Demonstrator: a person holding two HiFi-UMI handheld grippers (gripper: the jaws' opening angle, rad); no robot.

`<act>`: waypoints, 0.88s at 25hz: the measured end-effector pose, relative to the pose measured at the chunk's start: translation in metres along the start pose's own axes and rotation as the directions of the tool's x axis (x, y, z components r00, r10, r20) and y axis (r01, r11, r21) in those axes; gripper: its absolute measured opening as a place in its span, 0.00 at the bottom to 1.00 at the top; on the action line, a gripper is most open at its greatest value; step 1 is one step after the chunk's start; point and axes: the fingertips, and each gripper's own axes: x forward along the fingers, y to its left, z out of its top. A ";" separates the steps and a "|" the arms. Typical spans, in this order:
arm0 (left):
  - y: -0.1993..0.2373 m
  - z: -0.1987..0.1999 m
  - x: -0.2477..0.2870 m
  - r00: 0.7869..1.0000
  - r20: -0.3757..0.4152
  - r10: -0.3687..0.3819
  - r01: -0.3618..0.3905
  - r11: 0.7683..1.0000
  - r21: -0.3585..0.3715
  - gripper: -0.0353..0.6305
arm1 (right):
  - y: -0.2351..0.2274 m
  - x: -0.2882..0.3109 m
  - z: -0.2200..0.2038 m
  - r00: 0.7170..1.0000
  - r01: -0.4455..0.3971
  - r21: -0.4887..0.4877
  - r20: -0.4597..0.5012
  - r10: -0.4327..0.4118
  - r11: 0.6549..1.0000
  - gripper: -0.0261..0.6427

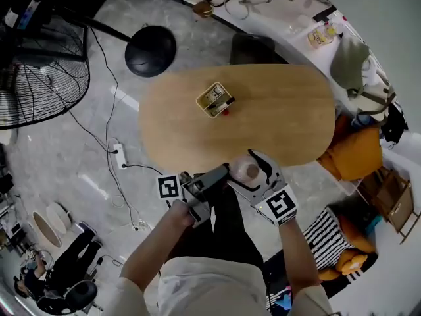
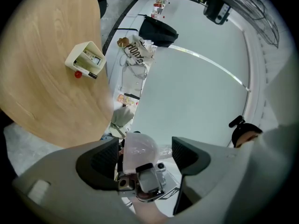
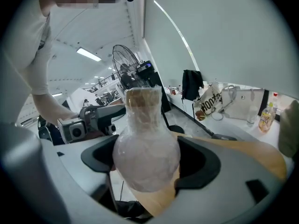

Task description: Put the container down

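A round-bellied container (image 1: 250,168) wrapped in clear film, with a brownish neck, hangs just over the near edge of the oval wooden table (image 1: 289,110). My right gripper (image 1: 245,174) is shut on its belly; in the right gripper view the container (image 3: 145,157) fills the gap between the jaws of the right gripper (image 3: 145,166). My left gripper (image 1: 222,172) points at it from the left, jaws apart. In the left gripper view the container (image 2: 138,147) shows beyond the open left gripper (image 2: 145,152), not between its pads.
A small cream box (image 1: 214,99) with a red item beside it lies on the table's far half. A floor fan (image 1: 39,78), a black round base (image 1: 150,50) and a power strip (image 1: 120,157) stand left. Orange bags (image 1: 355,153) crowd the right.
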 end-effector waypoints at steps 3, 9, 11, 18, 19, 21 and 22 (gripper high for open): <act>0.027 0.021 -0.007 1.000 0.008 0.024 -0.024 1.000 0.011 0.57 | -0.015 0.024 -0.027 1.000 0.009 0.022 -0.009 -0.009 1.000 0.62; 0.082 0.054 -0.025 0.996 0.022 0.090 -0.091 0.994 0.058 0.58 | -0.046 0.067 -0.079 0.999 0.044 0.069 -0.021 -0.043 0.997 0.62; 0.098 0.060 -0.030 0.994 0.020 0.108 -0.109 0.991 0.072 0.57 | -0.057 0.080 -0.097 0.998 0.058 0.089 -0.026 -0.056 0.994 0.62; 0.151 0.071 -0.045 0.985 -0.015 0.172 -0.169 0.979 0.116 0.57 | -0.087 0.122 -0.157 0.992 0.114 0.122 -0.062 -0.107 0.986 0.62; 0.156 0.074 -0.046 0.984 -0.018 0.177 -0.173 0.977 0.124 0.57 | -0.091 0.127 -0.163 0.991 0.123 0.120 -0.070 -0.115 0.985 0.62; 0.164 0.080 -0.049 0.982 -0.023 0.187 -0.181 0.972 0.150 0.57 | -0.097 0.136 -0.176 0.988 0.139 0.117 -0.084 -0.130 0.983 0.62; 0.169 0.083 -0.050 0.981 -0.025 0.194 -0.188 0.969 0.164 0.57 | -0.099 0.141 -0.182 0.986 0.147 0.115 -0.091 -0.137 0.983 0.62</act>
